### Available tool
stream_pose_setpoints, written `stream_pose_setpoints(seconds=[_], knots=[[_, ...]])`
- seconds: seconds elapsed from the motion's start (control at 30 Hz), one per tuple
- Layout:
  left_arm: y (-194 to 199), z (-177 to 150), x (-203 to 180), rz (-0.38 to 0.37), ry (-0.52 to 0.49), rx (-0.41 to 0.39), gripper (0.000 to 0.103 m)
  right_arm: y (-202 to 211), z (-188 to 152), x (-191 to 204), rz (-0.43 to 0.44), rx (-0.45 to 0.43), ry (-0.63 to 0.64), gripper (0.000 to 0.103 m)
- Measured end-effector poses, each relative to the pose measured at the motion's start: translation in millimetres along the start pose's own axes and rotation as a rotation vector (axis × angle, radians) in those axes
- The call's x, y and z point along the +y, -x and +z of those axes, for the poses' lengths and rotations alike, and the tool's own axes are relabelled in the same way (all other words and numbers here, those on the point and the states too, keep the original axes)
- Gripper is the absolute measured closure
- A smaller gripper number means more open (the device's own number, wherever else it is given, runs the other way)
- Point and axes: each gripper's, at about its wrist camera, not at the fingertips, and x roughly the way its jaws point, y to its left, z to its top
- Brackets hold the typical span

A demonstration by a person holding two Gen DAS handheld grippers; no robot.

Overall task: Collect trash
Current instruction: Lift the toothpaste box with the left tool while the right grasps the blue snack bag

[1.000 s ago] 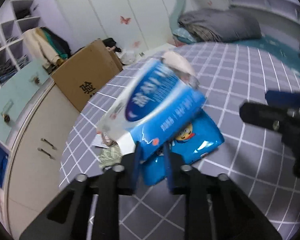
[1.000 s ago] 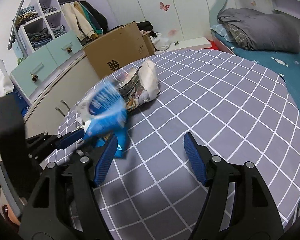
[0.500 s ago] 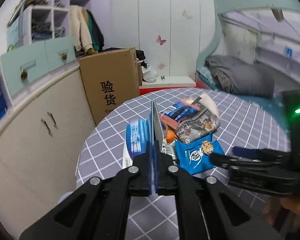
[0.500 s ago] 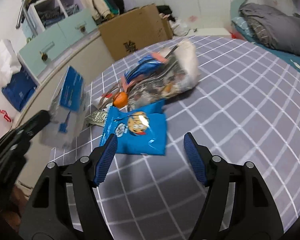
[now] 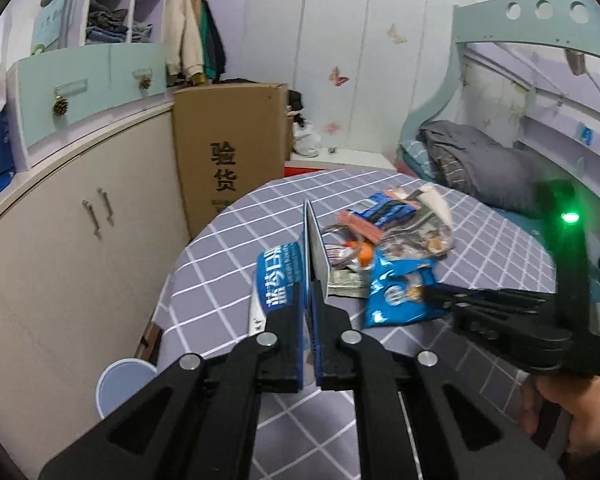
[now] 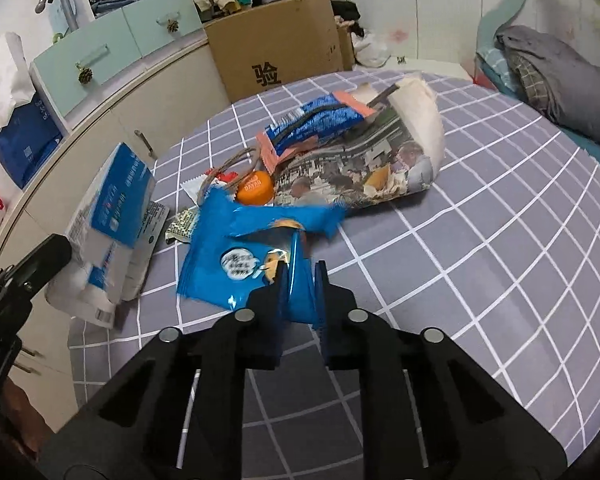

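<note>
Bedroom clutter rings a round table point(image 6: 480, 216) under a grey checked cloth: cupboards and a cardboard box point(image 5: 228, 148) beyond it, a bed to our right. Our left gripper point(image 5: 309, 320) has its fingers clamped on the edge of a blue-and-white carton point(image 6: 112, 216), which hangs over the table's rim ahead of those fingers. Our right gripper point(image 6: 302, 280) has its fingers closed on the near corner of a blue snack bag point(image 6: 236, 248); most of the bag lies flat on the cloth just beyond them. Past the bag sit an orange cap point(image 6: 255, 187), scraps of wrapper and a newspaper bundle point(image 6: 364, 168), all touching in one heap.

We judge both grips thin. The carton is pinched by one flap and could twist free if we swing it. The bag is slick foil held by a corner; pulling it may drag the cap and scraps along or slip it out.

Right of our right fingers the cloth lies bare and wide. Left of our left fingers the table ends, with a pale bin point(image 5: 124, 384) on the floor below the rim.
</note>
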Motion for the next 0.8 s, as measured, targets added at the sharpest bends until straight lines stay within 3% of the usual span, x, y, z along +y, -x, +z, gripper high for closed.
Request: stream_pose_setpoints(seconds=[0.07,0.13,0.23,0.27,0.3,0.33,0.6,0.8], knots=[[-1.0,-0.6,4.0,-0.018,0.017,0.001,0.095,6.6,-0.1,1.7,-0.015,-0.033,0.006,0.092],[-3.3,-1.1,8.3,-0.031,0.038,0.010,0.080,12.8,-1.2,2.7,-0.004,-0.056,0.005,0.093],[-10.3,-2.4,11.5,-0.044,0.048,0.028,0.077,17.9,-2.7,6.9,0.008,-0.072,0.012,0.093],[-13.1,-3.1,11.2,-0.052,0.046,0.038,0.078,20.0,-2.6,8.7,0.012,-0.080,0.014,0.093],[-14.1,-4.1,11.2,-0.067,0.049,0.039,0.085,21.8,-2.3,10.8,0.016,-0.082,0.020,0.093],[-12.9,-3.9,10.6,-0.088,0.061,0.031,0.100,23.6,-2.3,12.8,0.022,-0.088,0.020,0.093],[7.8,-4.6,23.9,-0.097,0.105,-0.031,0.101,49.5,3.2,35.0,0.066,-0.157,0.042,0.093],[39.2,-8.0,67.0,-0.046,0.176,-0.091,0.101,46.9,10.4,83.6,0.133,-0.160,0.104,0.093]])
